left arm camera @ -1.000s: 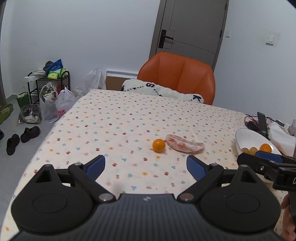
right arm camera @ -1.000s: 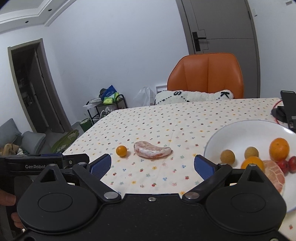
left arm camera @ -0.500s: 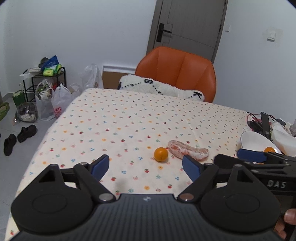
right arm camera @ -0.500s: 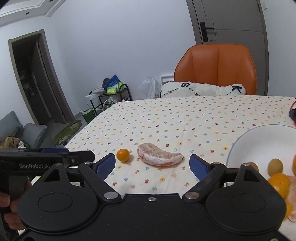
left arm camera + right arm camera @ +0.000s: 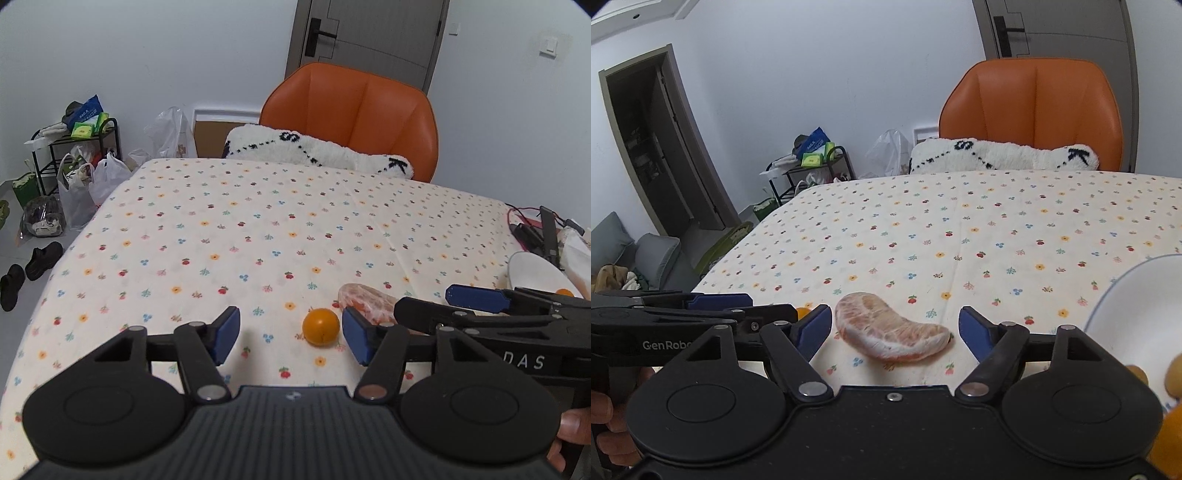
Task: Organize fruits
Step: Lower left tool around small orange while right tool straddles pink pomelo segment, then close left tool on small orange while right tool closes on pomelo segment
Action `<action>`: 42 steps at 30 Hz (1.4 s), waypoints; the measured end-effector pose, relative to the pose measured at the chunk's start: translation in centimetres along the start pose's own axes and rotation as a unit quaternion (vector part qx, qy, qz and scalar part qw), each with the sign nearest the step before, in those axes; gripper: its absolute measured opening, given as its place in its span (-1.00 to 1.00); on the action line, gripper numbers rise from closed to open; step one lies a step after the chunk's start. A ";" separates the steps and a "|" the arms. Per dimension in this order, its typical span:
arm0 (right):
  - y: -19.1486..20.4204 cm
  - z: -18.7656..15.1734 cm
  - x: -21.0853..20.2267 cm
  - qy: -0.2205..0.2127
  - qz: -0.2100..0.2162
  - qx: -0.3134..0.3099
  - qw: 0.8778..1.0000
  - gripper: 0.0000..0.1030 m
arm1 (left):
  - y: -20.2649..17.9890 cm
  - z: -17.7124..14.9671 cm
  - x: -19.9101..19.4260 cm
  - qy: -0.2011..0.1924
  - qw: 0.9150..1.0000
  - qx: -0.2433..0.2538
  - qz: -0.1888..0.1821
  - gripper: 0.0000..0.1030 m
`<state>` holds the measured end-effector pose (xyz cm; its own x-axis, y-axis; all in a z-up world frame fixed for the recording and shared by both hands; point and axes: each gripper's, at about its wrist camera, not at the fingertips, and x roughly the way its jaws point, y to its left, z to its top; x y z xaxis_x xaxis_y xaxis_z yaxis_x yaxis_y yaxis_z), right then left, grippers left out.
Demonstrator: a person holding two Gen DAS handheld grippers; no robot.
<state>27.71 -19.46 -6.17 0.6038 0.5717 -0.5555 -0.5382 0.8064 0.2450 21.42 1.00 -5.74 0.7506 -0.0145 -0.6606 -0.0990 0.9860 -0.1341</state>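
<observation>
A small orange lies on the floral tablecloth between the open blue pads of my left gripper, nearer the right pad. Beside it on the right lies a peeled pomelo segment, partly hidden there by gripper parts. In the right wrist view the pomelo segment sits between the open pads of my right gripper, touching neither. The orange only peeks out behind the left gripper's body. A white plate at the right edge holds several fruits.
An orange chair with a white fluffy cushion stands behind the table. Black cables and devices lie at the table's right edge behind the plate. A rack and bags stand on the floor left.
Both grippers have moved forward and down toward the table: the orange now lies between the left pads and the pomelo segment between the right pads. Both stay open.
</observation>
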 end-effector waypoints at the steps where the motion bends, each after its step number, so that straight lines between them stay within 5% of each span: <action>1: -0.1 0.1 0.2 0.002 0.001 0.000 1.000 0.45 | 0.0 0.0 0.3 0.002 1.000 -0.001 -0.001 0.13; 10: -0.3 0.0 1.1 0.009 0.008 -0.005 1.000 0.38 | -0.2 0.3 2.5 0.010 1.000 0.010 -0.015 -0.13; 14: -0.2 0.0 1.3 0.012 0.012 -0.009 1.000 0.36 | -0.7 0.4 2.8 0.010 0.999 0.025 -0.020 -0.56; 42: 2.8 -2.0 -1.4 0.033 0.014 -0.029 0.999 0.24 | 1.5 -1.3 -1.8 -0.011 1.000 -0.014 -0.016 -0.56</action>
<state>24.14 -18.30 -6.30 0.5486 0.5809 -0.6013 -0.5882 0.7793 0.2162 19.07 2.33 -5.71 0.7673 -0.0413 -0.6400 -0.0937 0.9800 -0.1755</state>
